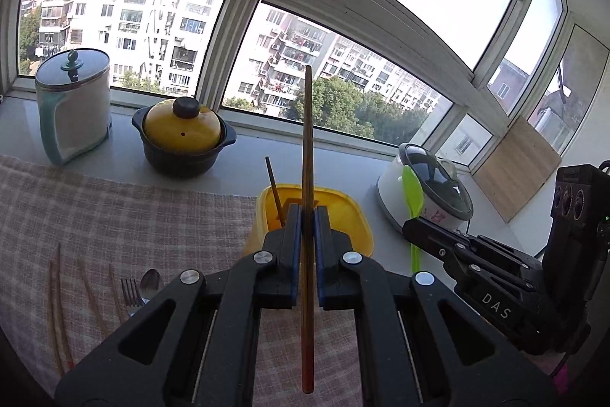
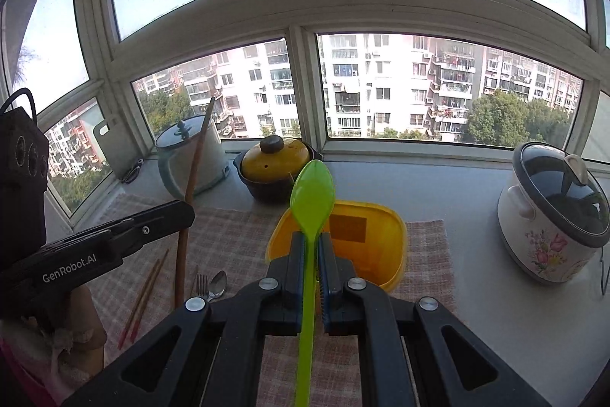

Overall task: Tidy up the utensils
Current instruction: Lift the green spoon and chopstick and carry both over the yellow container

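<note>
My left gripper (image 1: 308,212) is shut on a long wooden chopstick (image 1: 308,140) and holds it upright above the yellow container (image 1: 358,216). One chopstick (image 1: 273,189) stands inside that container. My right gripper (image 2: 312,243) is shut on a green plastic spoon (image 2: 312,193), bowl up, in front of the yellow container (image 2: 392,235). The left gripper (image 2: 179,212) with its chopstick (image 2: 194,170) shows at the left of the right wrist view. Loose chopsticks (image 2: 143,296), a fork (image 2: 201,287) and a metal spoon (image 2: 219,283) lie on the checked cloth (image 2: 228,235).
On the windowsill stand a white lidded kettle (image 1: 74,105), a yellow-lidded dark casserole (image 1: 183,136) and a floral rice cooker (image 2: 553,212). A wooden board (image 1: 514,166) leans at the right. The right gripper (image 1: 415,229) holds the green spoon (image 1: 413,201) beside the container.
</note>
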`<state>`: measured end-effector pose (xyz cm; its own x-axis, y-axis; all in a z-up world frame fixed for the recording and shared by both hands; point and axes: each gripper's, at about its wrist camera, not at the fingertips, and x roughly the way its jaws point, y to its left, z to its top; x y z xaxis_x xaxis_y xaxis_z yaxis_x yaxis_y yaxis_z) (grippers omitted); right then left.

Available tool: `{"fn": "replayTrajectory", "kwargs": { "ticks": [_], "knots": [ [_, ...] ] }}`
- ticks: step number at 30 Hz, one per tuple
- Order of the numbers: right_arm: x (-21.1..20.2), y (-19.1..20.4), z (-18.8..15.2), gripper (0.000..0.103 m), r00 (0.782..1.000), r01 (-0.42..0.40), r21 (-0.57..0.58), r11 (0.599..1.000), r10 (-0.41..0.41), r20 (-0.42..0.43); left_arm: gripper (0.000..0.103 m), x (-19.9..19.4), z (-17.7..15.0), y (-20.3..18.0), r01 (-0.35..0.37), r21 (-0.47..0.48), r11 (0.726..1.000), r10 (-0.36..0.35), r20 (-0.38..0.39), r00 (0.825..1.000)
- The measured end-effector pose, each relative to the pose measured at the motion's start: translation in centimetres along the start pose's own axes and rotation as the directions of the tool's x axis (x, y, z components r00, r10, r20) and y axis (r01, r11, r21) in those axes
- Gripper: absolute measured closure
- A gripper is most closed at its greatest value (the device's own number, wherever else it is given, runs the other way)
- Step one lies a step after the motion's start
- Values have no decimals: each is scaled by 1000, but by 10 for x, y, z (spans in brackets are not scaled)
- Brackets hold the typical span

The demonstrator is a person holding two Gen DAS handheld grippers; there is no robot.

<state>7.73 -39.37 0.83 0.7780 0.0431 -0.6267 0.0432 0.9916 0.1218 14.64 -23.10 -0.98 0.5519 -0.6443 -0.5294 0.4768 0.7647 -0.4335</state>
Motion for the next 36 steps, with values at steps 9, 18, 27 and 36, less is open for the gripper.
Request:
{"fn": "replayTrajectory", "kwargs": {
  "ticks": [9, 18, 27, 36],
  "knots": [
    [8, -19, 19, 99, 1000, -5, 8, 1000, 4, 29, 99, 26, 24, -13, 9, 2, 1000, -9, 27, 1000],
    [23, -41, 41, 99, 999, -11, 17, 1000, 10, 54, 99, 57, 47, -18, 8, -17, 1000, -7, 46, 999],
    [50, -60, 56, 99, 997, -29, 44, 999, 26, 71, 99, 86, 61, -16, -13, -22, 1000, 15, 60, 998],
    [85, -62, 63, 99, 997, -36, 47, 998, 33, 64, 99, 115, 64, -4, -24, -33, 999, 25, 37, 999]
  ]
}}
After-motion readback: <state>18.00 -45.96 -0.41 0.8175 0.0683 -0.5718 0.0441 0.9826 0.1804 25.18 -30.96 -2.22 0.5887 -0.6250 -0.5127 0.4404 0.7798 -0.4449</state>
